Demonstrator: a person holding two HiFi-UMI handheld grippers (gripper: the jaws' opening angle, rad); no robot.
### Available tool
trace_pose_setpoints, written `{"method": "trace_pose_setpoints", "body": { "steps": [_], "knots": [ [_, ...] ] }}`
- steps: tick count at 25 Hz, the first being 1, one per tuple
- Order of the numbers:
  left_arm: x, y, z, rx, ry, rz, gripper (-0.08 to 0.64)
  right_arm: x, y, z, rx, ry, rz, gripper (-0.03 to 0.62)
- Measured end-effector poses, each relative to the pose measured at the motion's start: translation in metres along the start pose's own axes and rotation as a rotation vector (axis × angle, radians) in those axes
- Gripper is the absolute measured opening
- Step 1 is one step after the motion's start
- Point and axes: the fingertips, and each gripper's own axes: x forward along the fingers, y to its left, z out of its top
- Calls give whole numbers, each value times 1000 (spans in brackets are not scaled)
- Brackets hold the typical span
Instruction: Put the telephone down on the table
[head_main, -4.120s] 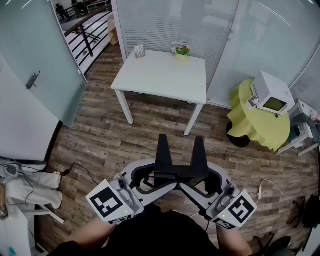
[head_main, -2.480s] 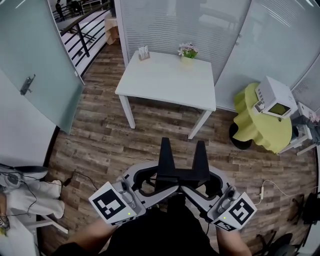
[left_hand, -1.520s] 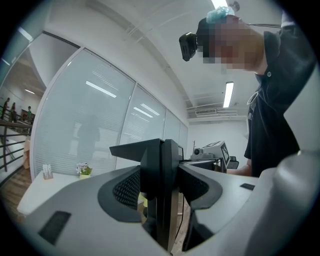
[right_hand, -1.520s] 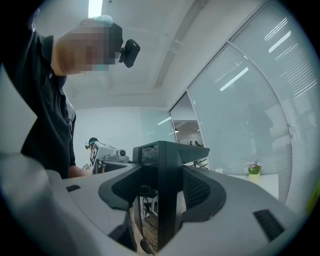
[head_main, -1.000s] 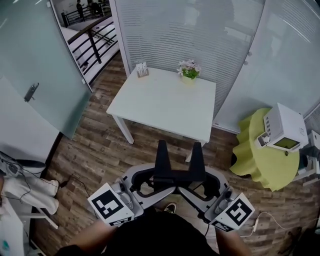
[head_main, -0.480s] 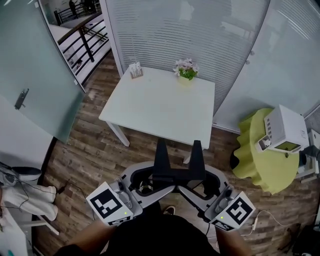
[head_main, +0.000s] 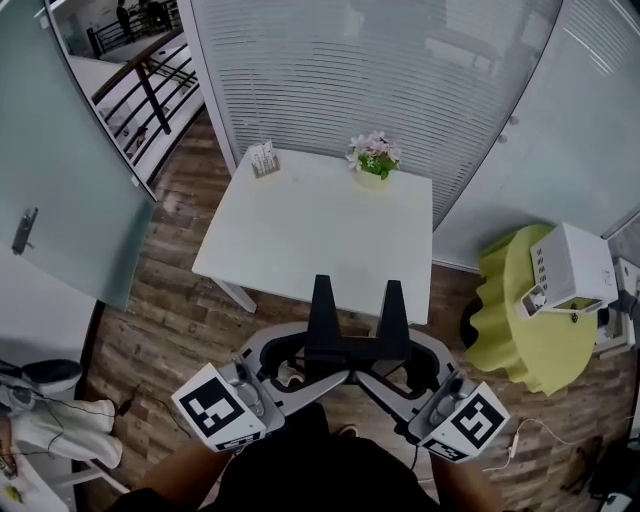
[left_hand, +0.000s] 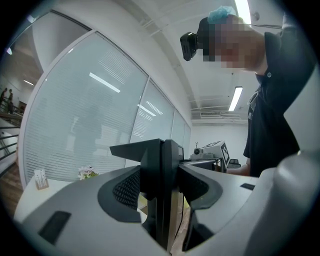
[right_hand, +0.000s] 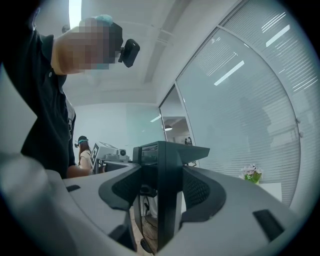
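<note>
The black telephone (head_main: 355, 346), a flat bar with two upright prongs, hangs in the air in front of the person's body. It is clamped from both sides. My left gripper (head_main: 318, 368) is shut on its left end, and my right gripper (head_main: 392, 372) is shut on its right end. In the left gripper view the telephone (left_hand: 161, 170) fills the gap between the grey jaws. The right gripper view shows the same telephone (right_hand: 167, 170) pressed between its jaws. The white square table (head_main: 320, 240) stands just beyond the telephone, with its near edge under the prongs.
A small flower pot (head_main: 372, 160) and a card holder (head_main: 264, 158) stand at the table's far edge. A yellow-green round table (head_main: 520, 320) carrying a white device (head_main: 572, 270) is at the right. Glass partitions with blinds rise behind, and a glass door (head_main: 60, 190) is at the left.
The table has come closer and now lies right beyond the telephone. Both grippers keep the same hold on the telephone.
</note>
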Motion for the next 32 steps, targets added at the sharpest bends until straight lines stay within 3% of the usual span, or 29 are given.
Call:
{"method": "trace_pose_setpoints", "body": {
  "steps": [16,32],
  "knots": [
    [-28,97,1,-17,28,-83,232,95,-29,-8,33,8,-81,259],
    [-22,159,-1,-42,29,-27,232,144,-71,-14,71,27,-29,260]
  ]
}}
